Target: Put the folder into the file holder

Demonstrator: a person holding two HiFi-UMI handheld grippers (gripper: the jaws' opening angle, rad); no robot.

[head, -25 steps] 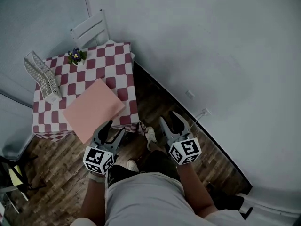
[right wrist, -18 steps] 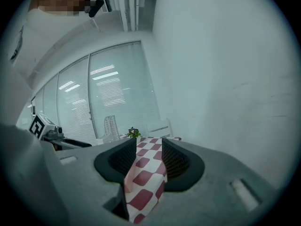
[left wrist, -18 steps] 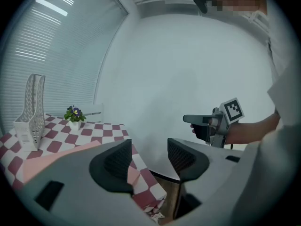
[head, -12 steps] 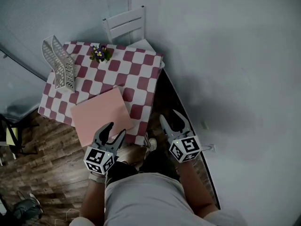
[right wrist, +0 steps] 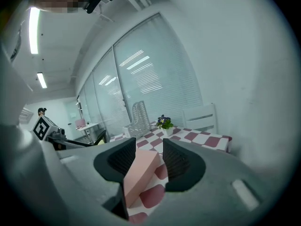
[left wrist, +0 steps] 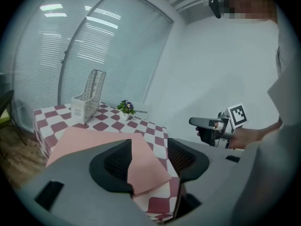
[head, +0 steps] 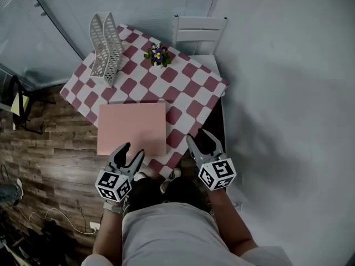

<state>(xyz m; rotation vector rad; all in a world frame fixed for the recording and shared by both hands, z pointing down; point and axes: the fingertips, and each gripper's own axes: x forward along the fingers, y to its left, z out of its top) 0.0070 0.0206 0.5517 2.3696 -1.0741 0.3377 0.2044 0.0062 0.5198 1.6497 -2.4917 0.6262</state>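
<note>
A pink folder [head: 132, 129] lies flat on the checkered table [head: 191, 87], at its near edge. The white mesh file holder [head: 105, 49] stands upright at the table's far left corner. My left gripper [head: 130, 153] hovers just short of the folder's near edge, open with nothing between its pads. My right gripper [head: 199, 139] is open and empty too, off the folder's right near corner. In the left gripper view the folder [left wrist: 94, 140] shows past the left gripper [left wrist: 149, 157], the file holder [left wrist: 88, 97] behind it. The right gripper [right wrist: 149, 157] view shows the folder [right wrist: 141, 171] edge-on.
A small pot of purple flowers [head: 158, 54] stands on the table's far side, right of the file holder. A white chair [head: 198, 31] is behind the table against the wall. Wooden floor [head: 44, 148] lies to the left, with cables and a dark chair there.
The view has swung round so the table now lies straight ahead. Both grippers have come over to the folder's near edge, the left one closest. Their jaws stand as before.
</note>
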